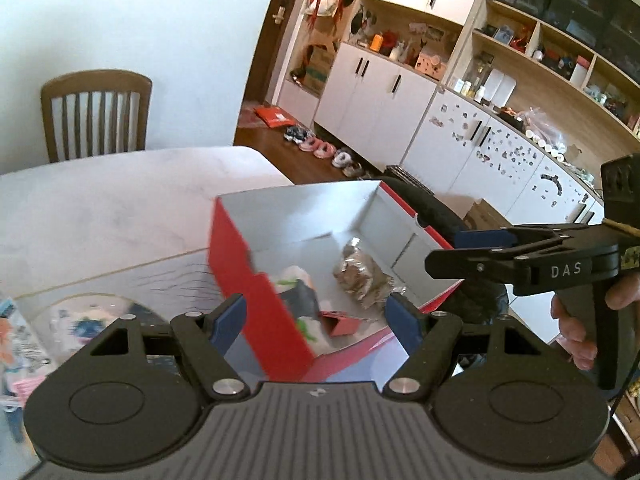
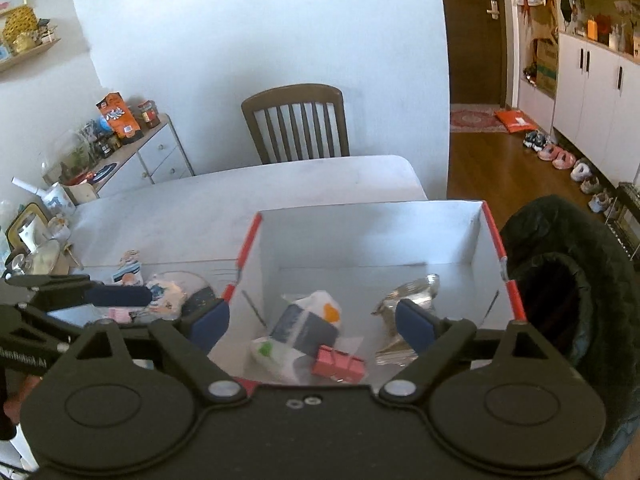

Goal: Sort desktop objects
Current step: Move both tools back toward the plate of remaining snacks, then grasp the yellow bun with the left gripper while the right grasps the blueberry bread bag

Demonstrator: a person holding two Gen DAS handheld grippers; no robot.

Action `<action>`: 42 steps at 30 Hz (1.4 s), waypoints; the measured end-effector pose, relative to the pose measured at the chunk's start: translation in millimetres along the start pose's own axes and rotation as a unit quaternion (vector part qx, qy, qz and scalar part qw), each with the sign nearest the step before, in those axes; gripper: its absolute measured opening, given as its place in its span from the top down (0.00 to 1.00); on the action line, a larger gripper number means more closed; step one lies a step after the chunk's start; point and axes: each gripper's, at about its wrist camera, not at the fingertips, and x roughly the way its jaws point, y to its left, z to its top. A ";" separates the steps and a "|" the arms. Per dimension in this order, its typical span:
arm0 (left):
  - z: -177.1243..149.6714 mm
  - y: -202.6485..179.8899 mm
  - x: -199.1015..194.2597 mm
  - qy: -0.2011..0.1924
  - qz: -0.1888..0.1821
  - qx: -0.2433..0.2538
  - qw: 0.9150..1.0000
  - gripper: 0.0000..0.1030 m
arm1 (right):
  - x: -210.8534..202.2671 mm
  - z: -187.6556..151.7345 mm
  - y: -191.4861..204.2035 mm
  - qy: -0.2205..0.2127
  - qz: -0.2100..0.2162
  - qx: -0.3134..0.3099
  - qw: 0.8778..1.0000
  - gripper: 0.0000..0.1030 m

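Both grippers hang open and empty above a red box [image 2: 494, 240] w/ white inside. Pink binder clip [image 2: 339, 363] lies in the box just ahead of right gripper [image 2: 316, 320], long axis across the view. Risk: left gripper [image 1: 320, 320] may knock the box's near wall

Both wrist views above box [image 1: 256, 304]

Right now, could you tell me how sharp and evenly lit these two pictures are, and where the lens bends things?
Left wrist view: the red box is smeared by motion blur along its near wall, and the cabinets curve strongly toward the edge. Right wrist view: sharper overall; the foil packet glints, the doorway bows, and the dark jacket loses detail in shadow.
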 end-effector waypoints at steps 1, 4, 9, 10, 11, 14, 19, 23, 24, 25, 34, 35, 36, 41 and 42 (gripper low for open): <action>-2.0 3.7 -5.2 -0.003 0.002 0.002 1.000 0.26 | -0.6 -1.4 5.6 -0.001 -0.001 0.001 1.000 0.10; -9.3 17.9 -21.4 -0.009 0.010 0.005 1.000 0.26 | 0.3 -5.6 23.6 -0.002 -0.004 0.003 1.000 0.09; -21.7 47.2 -49.8 -0.015 0.034 0.004 0.999 0.19 | 2.8 -10.4 50.1 -0.004 0.000 0.008 1.000 0.09; -24.7 54.8 -55.5 -0.016 0.040 0.000 0.999 0.19 | 3.3 -11.6 57.5 -0.006 0.000 0.008 1.000 0.08; -28.2 62.7 -60.6 -0.016 0.045 -0.005 0.999 0.19 | 4.5 -14.7 72.7 -0.008 0.003 0.004 1.000 0.08; -39.7 83.9 -74.2 -0.017 0.066 -0.013 0.998 0.19 | 6.9 -21.0 96.5 -0.009 -0.002 -0.007 1.000 0.08; -60.1 113.4 -91.4 -0.015 0.093 -0.015 0.995 0.17 | 19.5 -31.9 135.8 0.001 0.000 -0.031 1.000 0.07; -71.7 133.3 -99.2 -0.012 0.104 -0.019 0.994 0.13 | 30.6 -35.3 157.6 0.013 0.001 -0.037 0.999 0.07; -74.9 136.6 -100.1 -0.011 0.107 -0.019 0.994 0.07 | 30.6 -35.3 157.6 0.013 0.001 -0.037 0.999 0.07; -77.5 140.2 -101.2 -0.009 0.107 -0.017 0.994 0.03 | 33.7 -35.3 163.0 0.016 0.001 -0.039 0.999 0.07; -100.3 161.7 -93.5 0.010 0.099 -0.006 0.995 0.01 | 71.0 -31.0 205.8 0.031 -0.010 -0.065 0.997 0.07; -101.9 161.9 -91.1 0.011 0.099 -0.003 0.995 0.01 | 75.8 -29.8 208.9 0.032 -0.013 -0.066 0.997 0.07; -103.6 161.1 -88.3 0.012 0.099 0.001 0.995 0.01 | 75.8 -29.8 208.9 0.032 -0.013 -0.066 0.997 0.07; -110.3 162.4 -71.1 0.018 0.104 0.007 0.994 0.01 | 105.1 -24.0 221.5 0.032 -0.024 -0.075 0.996 0.07; -111.7 162.8 -66.8 0.020 0.105 0.005 0.994 0.01 | 111.0 -22.3 223.1 0.032 -0.027 -0.073 0.996 0.07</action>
